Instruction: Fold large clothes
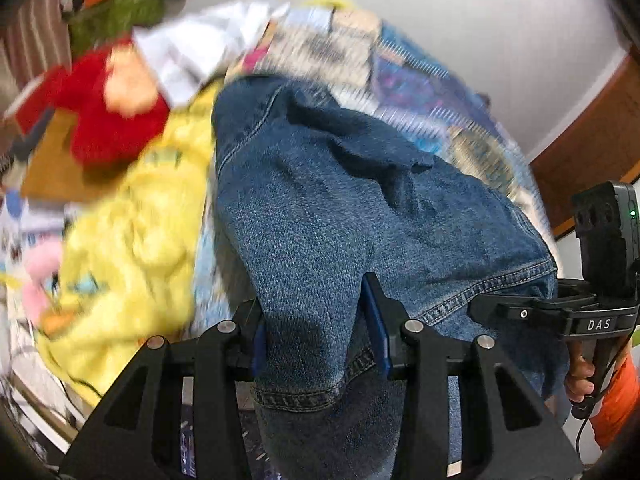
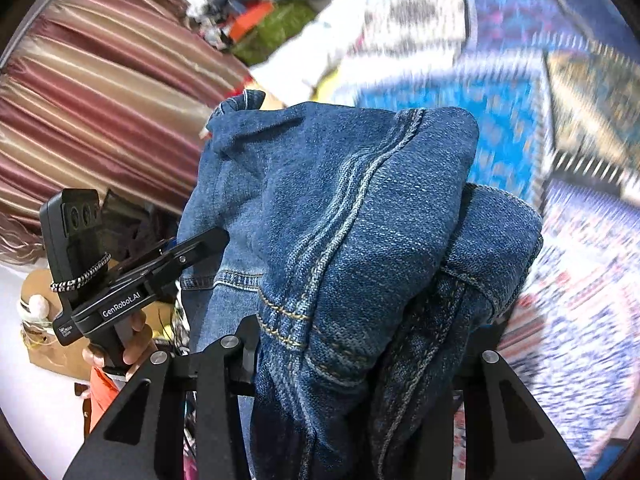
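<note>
Blue denim garment (image 1: 320, 208), bunched and seam-stitched, hangs clamped in both hand-held grippers (image 1: 320, 344).

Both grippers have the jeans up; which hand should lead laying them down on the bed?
Left, probably. The left gripper pinches one flat layer of the jeans; the right gripper is buried in bunched denim.

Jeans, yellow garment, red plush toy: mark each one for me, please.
jeans (image 1: 320, 200), left wrist view, on the broad denim above the gripper
yellow garment (image 1: 132, 240), left wrist view, on its crumpled middle
red plush toy (image 1: 100, 120), left wrist view, on its red body
</note>
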The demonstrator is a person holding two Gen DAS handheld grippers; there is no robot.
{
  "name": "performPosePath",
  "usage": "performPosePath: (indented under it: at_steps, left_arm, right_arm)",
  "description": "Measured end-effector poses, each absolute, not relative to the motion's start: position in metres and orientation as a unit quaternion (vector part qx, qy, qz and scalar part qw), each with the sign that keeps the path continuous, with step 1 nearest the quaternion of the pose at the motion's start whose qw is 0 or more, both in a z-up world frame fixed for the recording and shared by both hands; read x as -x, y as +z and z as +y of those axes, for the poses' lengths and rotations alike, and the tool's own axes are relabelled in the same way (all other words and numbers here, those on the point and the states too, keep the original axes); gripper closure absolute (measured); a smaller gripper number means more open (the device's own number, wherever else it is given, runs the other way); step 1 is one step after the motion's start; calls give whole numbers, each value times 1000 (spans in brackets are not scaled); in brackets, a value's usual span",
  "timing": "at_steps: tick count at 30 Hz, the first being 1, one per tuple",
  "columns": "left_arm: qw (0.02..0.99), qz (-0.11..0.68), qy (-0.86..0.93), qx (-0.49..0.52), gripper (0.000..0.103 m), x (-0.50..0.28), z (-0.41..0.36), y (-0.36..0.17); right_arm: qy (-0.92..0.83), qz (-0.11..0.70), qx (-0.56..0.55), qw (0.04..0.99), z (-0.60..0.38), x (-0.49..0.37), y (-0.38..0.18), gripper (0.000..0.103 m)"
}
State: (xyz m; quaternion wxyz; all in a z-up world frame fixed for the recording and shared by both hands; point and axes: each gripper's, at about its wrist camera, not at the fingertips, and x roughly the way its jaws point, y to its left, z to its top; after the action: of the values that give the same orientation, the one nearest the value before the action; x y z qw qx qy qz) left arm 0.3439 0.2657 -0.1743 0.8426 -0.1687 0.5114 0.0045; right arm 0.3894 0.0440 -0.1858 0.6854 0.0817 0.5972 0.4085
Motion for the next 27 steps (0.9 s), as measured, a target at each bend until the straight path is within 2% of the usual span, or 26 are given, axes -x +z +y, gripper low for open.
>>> performPosePath:
  at_steps: [3, 5, 7, 10, 11, 13, 15, 18, 21, 24, 27]
  left_arm:
    - [822, 542, 17, 173, 61, -339, 268, -217]
    - [833, 528, 20, 161, 58, -334, 265, -228]
    - [846, 513, 29, 141, 52, -331, 260, -227]
    - [853, 509, 43, 109, 51, -327, 250, -219]
    - [856, 506, 50, 94, 51, -327, 249, -220]
    - [860, 502, 56, 66, 42, -319, 241, -215]
    - [863, 500, 46, 54, 20, -308, 234, -215]
    - [861, 505, 37, 46, 10, -290, 224, -222]
    - [857, 509, 50, 61, 8, -269, 223, -230]
    - [853, 512, 51, 90, 7, -248, 229, -231]
    - [854, 511, 68, 70, 7, -240, 231, -220]
  right_arm:
    - [396, 627, -64, 668, 57, -388, -230, 63]
    - [393, 625, -53, 672, 61, -389, -244, 61]
    - [394, 622, -41, 675, 62, -394, -246, 57]
    - [402, 626, -19, 668, 59, -392, -245, 48]
    - [400, 622, -3, 673, 55, -391, -240, 41]
    - [400, 608, 27, 686, 50, -383, -232, 33]
    - [405, 588, 64, 697, 43, -371, -224, 25]
    - [407, 576, 91, 703, 25, -355, -224, 21]
    - [407, 578, 87, 702, 1, -347, -227, 15]
    - [409, 573, 88, 705, -19, -340, -222, 15]
    - [407, 558, 96, 717, -29, -338, -209, 15]
